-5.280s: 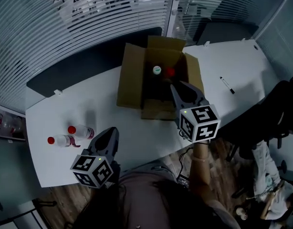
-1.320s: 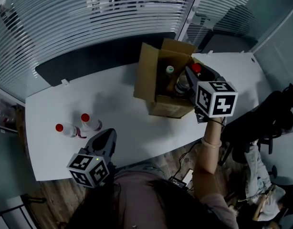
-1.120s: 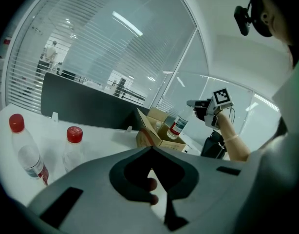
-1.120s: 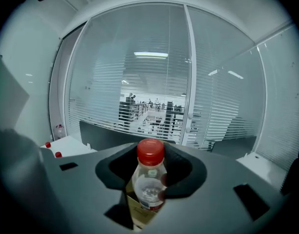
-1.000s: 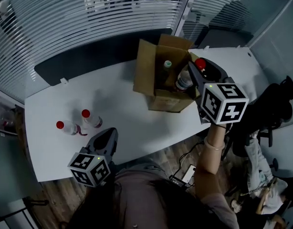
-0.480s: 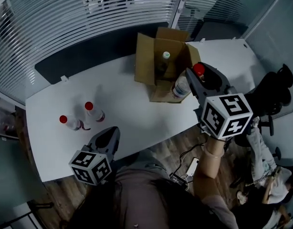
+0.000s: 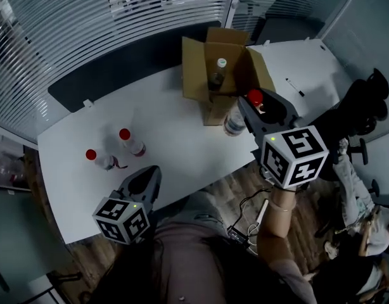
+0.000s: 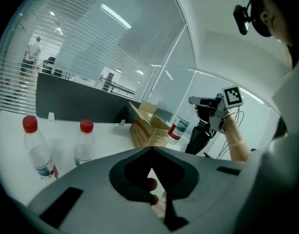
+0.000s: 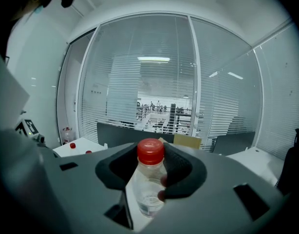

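My right gripper (image 7: 248, 110) is shut on a clear bottle with a red cap (image 7: 235, 118) and holds it in the air over the table's near edge, in front of the open cardboard box (image 7: 197, 68). The right gripper view shows that bottle (image 9: 149, 182) upright between the jaws. Inside the box stands one bottle with a pale cap (image 7: 218, 72). My left gripper (image 7: 149, 174) hovers low at the table's near side, shut with nothing in it. Two red-capped bottles (image 7: 132, 142) (image 7: 101, 159) stand just beyond it, the bottles (image 8: 37, 150) (image 8: 84, 141) also showing in the left gripper view.
The white table (image 7: 175, 138) has a dark partition panel (image 7: 118, 68) along its far edge. A pen (image 7: 293, 87) lies to the right of the box. A black office chair (image 7: 365, 100) stands off the table's right end. Glass walls with blinds lie behind.
The right gripper has lifted the red-capped bottle out of the box and carried it toward the near table edge. The left gripper has stayed where it was.
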{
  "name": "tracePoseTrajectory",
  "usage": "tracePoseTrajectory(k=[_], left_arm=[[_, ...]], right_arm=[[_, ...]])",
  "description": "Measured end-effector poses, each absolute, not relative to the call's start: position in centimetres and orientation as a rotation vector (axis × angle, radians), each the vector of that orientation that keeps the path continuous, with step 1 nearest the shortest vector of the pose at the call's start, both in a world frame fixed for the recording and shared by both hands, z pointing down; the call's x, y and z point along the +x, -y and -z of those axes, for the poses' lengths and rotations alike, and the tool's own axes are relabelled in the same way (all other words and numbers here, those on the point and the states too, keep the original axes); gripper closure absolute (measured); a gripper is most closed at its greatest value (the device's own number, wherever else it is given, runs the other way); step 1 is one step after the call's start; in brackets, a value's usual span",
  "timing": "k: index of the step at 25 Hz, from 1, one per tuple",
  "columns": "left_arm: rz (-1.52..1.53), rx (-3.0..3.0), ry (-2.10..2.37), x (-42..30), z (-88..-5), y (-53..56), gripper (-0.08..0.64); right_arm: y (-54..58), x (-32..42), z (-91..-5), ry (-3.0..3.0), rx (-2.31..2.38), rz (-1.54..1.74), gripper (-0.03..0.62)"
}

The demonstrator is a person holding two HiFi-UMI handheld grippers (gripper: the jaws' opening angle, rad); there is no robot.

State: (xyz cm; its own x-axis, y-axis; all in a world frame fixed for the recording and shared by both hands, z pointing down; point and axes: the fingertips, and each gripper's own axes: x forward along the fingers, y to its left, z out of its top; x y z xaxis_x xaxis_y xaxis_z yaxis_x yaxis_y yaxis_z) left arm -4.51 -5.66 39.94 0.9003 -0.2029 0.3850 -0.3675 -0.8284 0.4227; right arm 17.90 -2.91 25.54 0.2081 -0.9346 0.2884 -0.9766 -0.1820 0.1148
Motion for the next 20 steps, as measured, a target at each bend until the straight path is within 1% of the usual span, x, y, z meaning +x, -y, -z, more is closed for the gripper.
tracePoseTrajectory(k=[20], left_arm=[[-0.417, 2.547, 0.475, -9.4, -40.4, 6.6, 0.552]], right_arm=[[4.9, 10.2, -30.2, 1.923, 2.059, -0.312, 0.431]])
